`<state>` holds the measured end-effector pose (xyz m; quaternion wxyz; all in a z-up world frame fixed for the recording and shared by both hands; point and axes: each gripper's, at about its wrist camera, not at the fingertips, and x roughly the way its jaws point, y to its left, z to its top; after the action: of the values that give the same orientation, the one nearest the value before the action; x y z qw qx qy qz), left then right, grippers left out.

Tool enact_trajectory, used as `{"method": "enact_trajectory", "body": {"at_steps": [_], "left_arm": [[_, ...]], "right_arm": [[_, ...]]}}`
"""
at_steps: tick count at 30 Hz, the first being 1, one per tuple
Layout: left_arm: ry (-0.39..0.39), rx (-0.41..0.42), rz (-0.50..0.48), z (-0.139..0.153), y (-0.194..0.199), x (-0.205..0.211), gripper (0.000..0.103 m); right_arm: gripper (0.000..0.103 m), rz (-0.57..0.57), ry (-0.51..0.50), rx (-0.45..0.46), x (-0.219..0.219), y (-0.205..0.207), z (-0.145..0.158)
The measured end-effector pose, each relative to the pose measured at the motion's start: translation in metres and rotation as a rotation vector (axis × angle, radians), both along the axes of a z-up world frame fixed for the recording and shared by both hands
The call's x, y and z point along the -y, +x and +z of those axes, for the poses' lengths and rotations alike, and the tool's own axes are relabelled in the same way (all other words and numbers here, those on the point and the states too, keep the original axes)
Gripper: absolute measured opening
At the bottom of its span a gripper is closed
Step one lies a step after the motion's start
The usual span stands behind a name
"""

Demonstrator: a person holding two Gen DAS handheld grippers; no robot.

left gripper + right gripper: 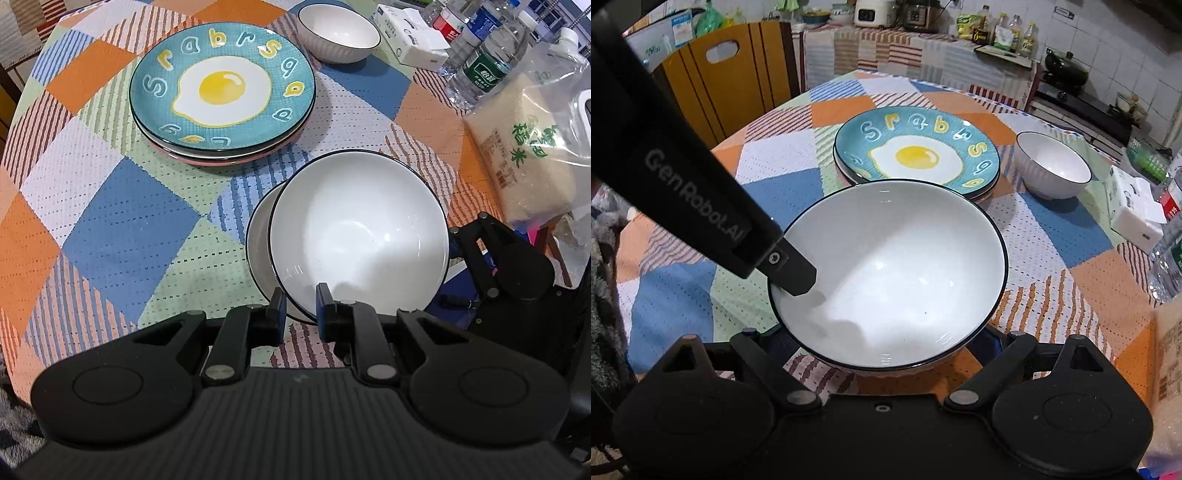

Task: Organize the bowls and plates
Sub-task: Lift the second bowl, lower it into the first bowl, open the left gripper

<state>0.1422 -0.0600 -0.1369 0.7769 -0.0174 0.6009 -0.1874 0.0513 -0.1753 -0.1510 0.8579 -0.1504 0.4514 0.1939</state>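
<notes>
Left wrist view: the left gripper [300, 309] has its two fingers clamped on the near rim of a white bowl [360, 236], one blue pad [277, 308] outside the wall and the other inside. This bowl sits tilted in a second white bowl, the lower bowl [258, 236], whose rim shows as a crescent on its left. Taking the held bowl as landmark: beyond it and to the left stands a plate stack [221, 99], an egg-patterned teal plate on top with darker and pink plates under it. Farther beyond, right of the stack, a third bowl [338, 33] rests upright on the tablecloth [122, 221]. To the landmark's right lies a rice bag [528, 147], with water bottles [487, 62] and a tissue box [410, 37] behind it. Just right of the landmark, part of the right gripper [506, 266] appears; its fingers are not readable here.

Right wrist view: the white bowl [890, 273] fills the centre, directly over the right gripper [886, 354], whose linkages spread wide on either side of the bowl's base; the fingertips are hidden under it, so I cannot tell whether they touch it. The left gripper's finger [790, 275] reaches into the bowl at its left rim. Beyond the bowl sits the plate stack [918, 151], the third bowl [1052, 166] to its right, and a chair [727, 81] at far left.
</notes>
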Motion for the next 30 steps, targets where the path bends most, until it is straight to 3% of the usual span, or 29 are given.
{"method": "enact_trajectory", "body": {"at_steps": [11, 19, 26, 30], "left_arm": [[0.038, -0.021, 0.031, -0.007, 0.002, -0.001, 0.015], [0.049, -0.004, 0.046, -0.013, 0.002, 0.0, 0.019], [0.048, 0.05, 0.032, 0.018, -0.002, 0.0, 0.039], [0.033, 0.094, 0.031, 0.044, -0.003, 0.0, 0.041]], "right_arm": [[0.094, 0.029, -0.015, -0.072, -0.003, 0.005, 0.0], [0.096, 0.056, -0.06, -0.047, -0.007, 0.005, -0.002], [0.096, 0.079, -0.055, 0.019, 0.004, -0.004, 0.026], [0.097, 0.063, -0.022, 0.067, 0.018, -0.003, 0.049]]}}
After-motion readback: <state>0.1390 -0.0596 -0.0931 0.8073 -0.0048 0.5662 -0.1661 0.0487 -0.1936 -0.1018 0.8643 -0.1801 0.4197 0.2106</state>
